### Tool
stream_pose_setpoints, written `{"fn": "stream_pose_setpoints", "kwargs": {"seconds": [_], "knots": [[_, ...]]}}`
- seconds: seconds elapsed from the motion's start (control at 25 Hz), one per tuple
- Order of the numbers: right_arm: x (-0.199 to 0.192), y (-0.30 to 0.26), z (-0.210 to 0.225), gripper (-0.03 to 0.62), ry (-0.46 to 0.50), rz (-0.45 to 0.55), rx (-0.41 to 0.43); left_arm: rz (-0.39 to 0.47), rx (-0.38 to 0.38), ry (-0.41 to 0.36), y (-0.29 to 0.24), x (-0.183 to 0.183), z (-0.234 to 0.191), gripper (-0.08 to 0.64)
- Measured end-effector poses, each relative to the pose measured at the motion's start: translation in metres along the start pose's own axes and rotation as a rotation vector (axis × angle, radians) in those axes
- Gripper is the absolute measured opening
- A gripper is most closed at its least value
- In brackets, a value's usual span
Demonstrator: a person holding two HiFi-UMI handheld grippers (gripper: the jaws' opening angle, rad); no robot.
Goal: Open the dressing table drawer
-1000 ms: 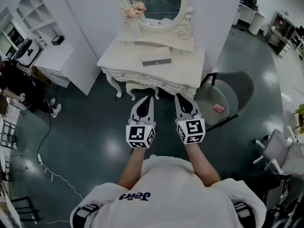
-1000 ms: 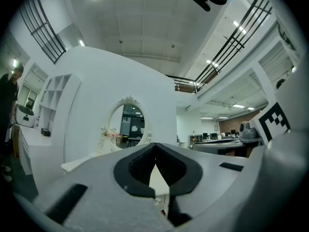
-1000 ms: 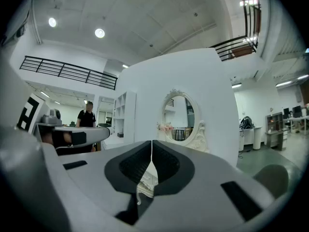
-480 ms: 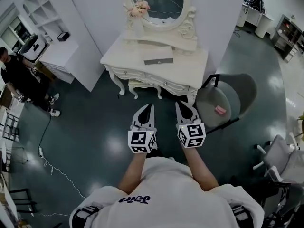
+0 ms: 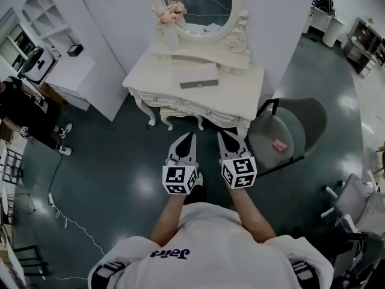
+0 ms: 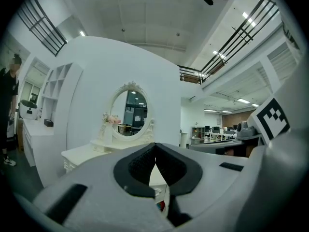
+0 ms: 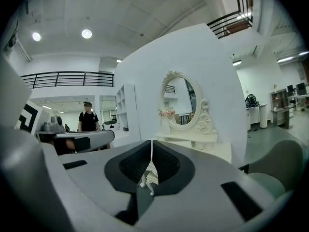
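Head view, from the left edge: a person (image 5: 24, 110) in dark clothes stands by a white shelf unit (image 5: 37, 14), and a thin white cable (image 5: 67, 220) trails over the dark, glossy floor (image 5: 120, 161). Toward the middle, the cream dressing table (image 5: 240, 92) stands against a white wall panel. It carries an oval mirror (image 5: 201, 2) in a carved frame, a bunch of pale pink flowers (image 5: 170, 11) at the mirror's left side, and a flat grey item (image 5: 199, 83) lying on the tabletop. The drawer fronts (image 5: 186, 105) run along the table's near edge under the top and lie flush with it, shut.

Just short of that edge, over the floor, the left claw (image 5: 189, 136) and the right claw (image 5: 222, 134) are held side by side. Their tips point at the table front and neither touches it. In the left gripper view the two dark pads are pressed together at the tip with nothing between them, and the table and mirror show beyond. The right gripper view shows the same: its pads meet in a thin line and pinch nothing, with a carved table leg seen through the gap below.

To the right of the table stands a grey chair (image 5: 301, 122), with a small pink thing (image 5: 277, 144) lying on its seat.
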State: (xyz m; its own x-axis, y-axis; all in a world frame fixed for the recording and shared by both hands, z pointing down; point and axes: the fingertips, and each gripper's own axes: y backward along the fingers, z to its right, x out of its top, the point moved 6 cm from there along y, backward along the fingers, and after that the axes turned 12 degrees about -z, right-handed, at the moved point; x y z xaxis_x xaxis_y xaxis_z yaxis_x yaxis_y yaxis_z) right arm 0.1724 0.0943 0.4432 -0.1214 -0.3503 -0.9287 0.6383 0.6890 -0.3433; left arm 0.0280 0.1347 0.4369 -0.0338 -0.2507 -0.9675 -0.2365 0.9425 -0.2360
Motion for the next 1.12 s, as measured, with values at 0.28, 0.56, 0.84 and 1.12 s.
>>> {"fn": "stream_pose_setpoints", "kwargs": {"seconds": [0.28, 0.56, 0.84, 1.12], "knots": [[0.034, -0.064, 0.015, 0.018, 0.027, -0.007, 0.009, 0.016, -0.014, 0.011, -0.060, 0.025, -0.045, 0.015], [0.067, -0.135, 0.016, 0.018, 0.061, -0.008, 0.029, 0.047, -0.004, 0.021, -0.108, 0.051, -0.102, 0.015], [0.088, -0.204, 0.018, 0.018, 0.073, -0.021, 0.035, 0.051, -0.004, 0.028, -0.150, 0.065, -0.160, 0.015], [0.088, -0.252, 0.025, 0.018, 0.046, -0.051, -0.024, 0.018, -0.040, 0.048, -0.179, 0.055, -0.203, 0.015]]}}
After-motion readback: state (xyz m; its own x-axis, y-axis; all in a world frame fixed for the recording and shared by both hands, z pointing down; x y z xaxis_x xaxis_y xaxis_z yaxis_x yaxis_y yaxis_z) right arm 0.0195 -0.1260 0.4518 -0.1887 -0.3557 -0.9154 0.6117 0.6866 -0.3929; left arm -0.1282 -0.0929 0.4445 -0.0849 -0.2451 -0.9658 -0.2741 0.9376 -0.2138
